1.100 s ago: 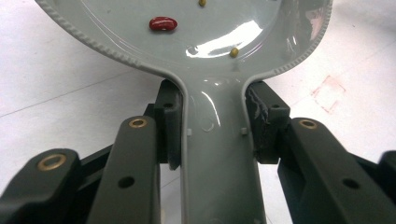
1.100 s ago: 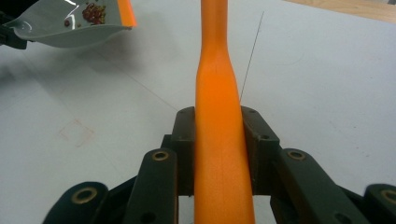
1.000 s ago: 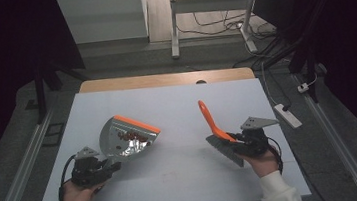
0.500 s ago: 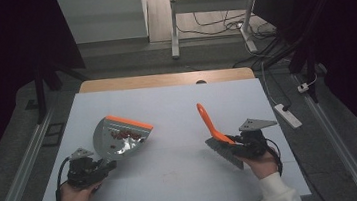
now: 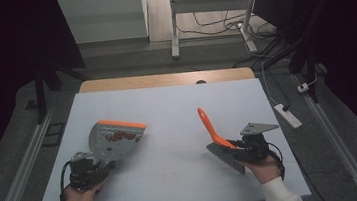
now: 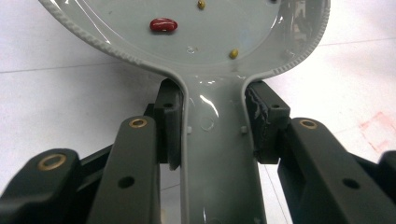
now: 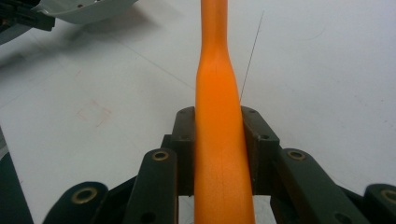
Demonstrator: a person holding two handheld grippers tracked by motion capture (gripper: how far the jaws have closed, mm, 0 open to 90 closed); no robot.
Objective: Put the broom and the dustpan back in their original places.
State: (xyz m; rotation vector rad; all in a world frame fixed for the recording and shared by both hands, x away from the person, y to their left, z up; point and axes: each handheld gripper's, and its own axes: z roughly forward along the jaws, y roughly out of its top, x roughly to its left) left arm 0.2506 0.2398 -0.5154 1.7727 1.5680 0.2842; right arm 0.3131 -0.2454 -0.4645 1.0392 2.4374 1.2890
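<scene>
A grey dustpan [image 5: 113, 140] with an orange front lip is held at the table's left by my left gripper [image 5: 89, 169], which is shut on its handle [image 6: 217, 154]. Red beans [image 5: 120, 135] lie inside the pan near the lip; a red bean [image 6: 163, 24] and small yellowish bits show in the left gripper view. At the right, my right gripper [image 5: 244, 147] is shut on an orange-handled brush [image 5: 211, 127], its grey bristles [image 5: 225, 157] low by the table and its handle [image 7: 219, 116] pointing up and away.
The white table [image 5: 177, 105] has a wooden strip along its far edge. Faint red smudges mark the surface near the front middle [image 5: 172, 177]. A power strip [image 5: 287, 115] lies on the floor to the right.
The dustpan has tipped from raised and tilted down to nearly flat, its lip swinging right and the beans sliding toward it. The brush has barely moved.
</scene>
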